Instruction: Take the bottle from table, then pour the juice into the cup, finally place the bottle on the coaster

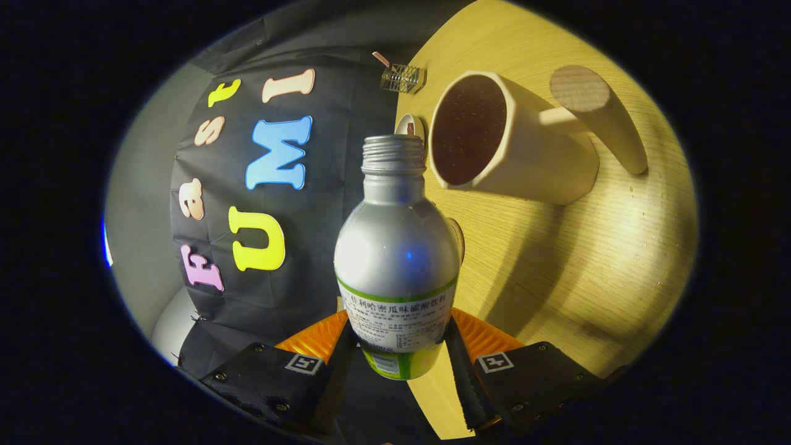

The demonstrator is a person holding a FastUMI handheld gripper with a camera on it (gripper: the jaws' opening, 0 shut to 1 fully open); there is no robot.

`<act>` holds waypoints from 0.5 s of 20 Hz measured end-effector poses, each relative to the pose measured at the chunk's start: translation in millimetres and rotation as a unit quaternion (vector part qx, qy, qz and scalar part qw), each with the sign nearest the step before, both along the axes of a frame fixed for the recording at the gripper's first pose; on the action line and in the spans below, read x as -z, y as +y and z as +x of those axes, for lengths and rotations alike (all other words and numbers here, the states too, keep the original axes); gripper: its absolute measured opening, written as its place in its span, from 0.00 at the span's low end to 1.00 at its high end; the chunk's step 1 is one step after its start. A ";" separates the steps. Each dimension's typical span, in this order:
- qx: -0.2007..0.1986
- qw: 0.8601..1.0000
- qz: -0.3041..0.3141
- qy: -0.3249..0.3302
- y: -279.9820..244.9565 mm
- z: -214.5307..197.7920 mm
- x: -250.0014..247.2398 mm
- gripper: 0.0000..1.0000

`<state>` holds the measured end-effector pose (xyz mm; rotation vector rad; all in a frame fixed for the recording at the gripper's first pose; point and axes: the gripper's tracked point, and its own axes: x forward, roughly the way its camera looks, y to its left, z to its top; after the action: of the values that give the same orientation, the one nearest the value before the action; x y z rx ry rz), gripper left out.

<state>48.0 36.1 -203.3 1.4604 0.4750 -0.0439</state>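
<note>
Bottle (397, 247) clamped in claw (398, 346), neck forward.

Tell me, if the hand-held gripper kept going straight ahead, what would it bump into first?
Probably the black cloth wall beyond the bottle it grips; the cup sits off to one side. Depth is unclear.

A: Identify the supporting surface.
B: A light wood-grain table (575, 259).
A: List items resting directly on it.
B: A pale cup (513, 145) with a thick handle, dark inside. Near the far edge, a small wire-mesh holder (403, 78). Beside the cup's rim, a small round white object (409, 125), partly hidden.
</note>
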 end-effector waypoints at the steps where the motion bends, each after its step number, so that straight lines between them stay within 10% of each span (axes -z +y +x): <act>1: 0.000 1.000 0.009 0.001 0.5 -0.5 -1.8 0.76; 10: 0.012 0.997 0.073 0.003 5.7 4.5 -11.4 0.76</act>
<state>52.6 41.8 -191.9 1.6100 0.4730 -0.0327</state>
